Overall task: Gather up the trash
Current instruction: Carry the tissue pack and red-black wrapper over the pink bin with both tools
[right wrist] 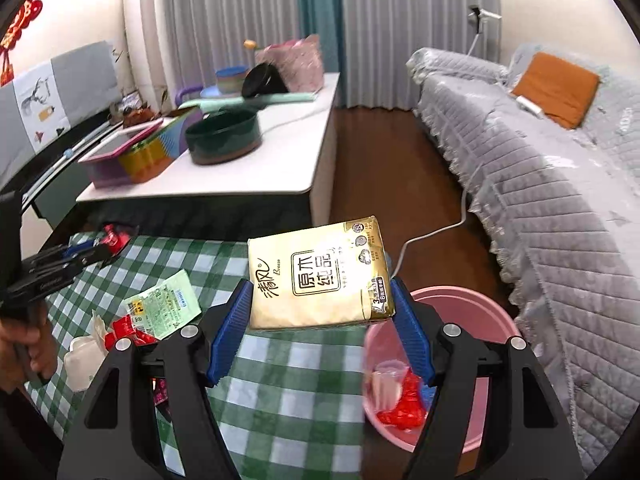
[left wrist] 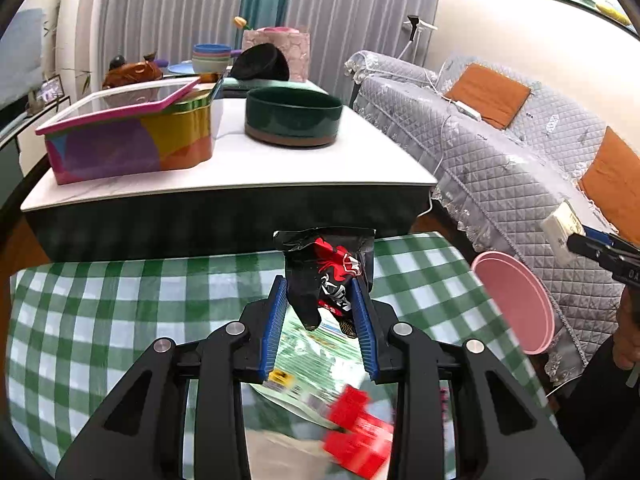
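— Black and red foil was seen pinched between the blue pads of the left gripper (left wrist: pixel 322 300); what was it?

— A crumpled snack wrapper (left wrist: pixel 330 270), clamped by the narrowed jaws and held up clear of the green checked cloth (left wrist: pixel 100 320).

— And the right gripper (right wrist: pixel 322 304)?

— Its jaws were set wide but closed on a gold pack of tissues (right wrist: pixel 320 276), which was gripped by its two sides and lifted above the cloth, tilted a little.

— Where was the bin placed?

— A pink basin (right wrist: pixel 480 304) was stood just beside the right edge of the checked cloth, near the grey quilted sofa (right wrist: pixel 560 200). Red wrappers and a clear plastic cup (right wrist: pixel 386 380) were already lying in it.

— Was rubbish left on the cloth?

— Yes. A green printed packet (right wrist: pixel 164 306), red wrappers (right wrist: pixel 128 328) and crumpled white tissue (right wrist: pixel 86 354) were left together on its left part, below the left gripper.

— What was seen behind?

— A white low table (left wrist: pixel 240 168), on which a dark green bowl (left wrist: pixel 294 116) and a colourful tin (left wrist: pixel 128 136) with a pink-framed lid were stood apart.
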The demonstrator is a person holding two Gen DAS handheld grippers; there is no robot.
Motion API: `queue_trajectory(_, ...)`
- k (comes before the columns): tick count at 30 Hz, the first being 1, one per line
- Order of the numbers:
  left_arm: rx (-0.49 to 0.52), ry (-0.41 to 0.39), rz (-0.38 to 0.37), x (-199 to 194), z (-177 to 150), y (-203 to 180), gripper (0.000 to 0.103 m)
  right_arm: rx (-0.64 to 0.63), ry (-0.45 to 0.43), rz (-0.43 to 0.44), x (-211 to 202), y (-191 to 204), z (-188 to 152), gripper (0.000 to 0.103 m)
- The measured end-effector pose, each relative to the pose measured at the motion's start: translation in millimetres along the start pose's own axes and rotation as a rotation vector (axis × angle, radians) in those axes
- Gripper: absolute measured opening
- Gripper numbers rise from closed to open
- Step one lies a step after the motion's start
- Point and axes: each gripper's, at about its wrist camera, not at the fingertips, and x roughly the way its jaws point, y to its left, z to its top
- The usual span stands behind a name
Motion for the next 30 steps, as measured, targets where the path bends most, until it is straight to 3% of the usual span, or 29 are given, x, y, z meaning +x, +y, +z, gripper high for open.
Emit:
queue_trajectory(10, -0.018, -0.026, 0.008, -22.1, -18.6, -48.7, 0.033, 0.139, -0.047, -0.063, -27.2, -65.5, -28.7, 0.068)
queue_trajectory(17, 0.012, -0.02, 0.0, -17.3, -24.9, -80.4, 0.033, 0.218, -0.074, -0.109, -38.8, -109.7, -38.6, 0.068)
queue_trajectory(30, 0.068, -0.018, -0.043, 4.9, -25.1, -139.0, 0.033, 0.242, -0.102, -0.17, -46.2, -128.5, -41.3, 0.068)
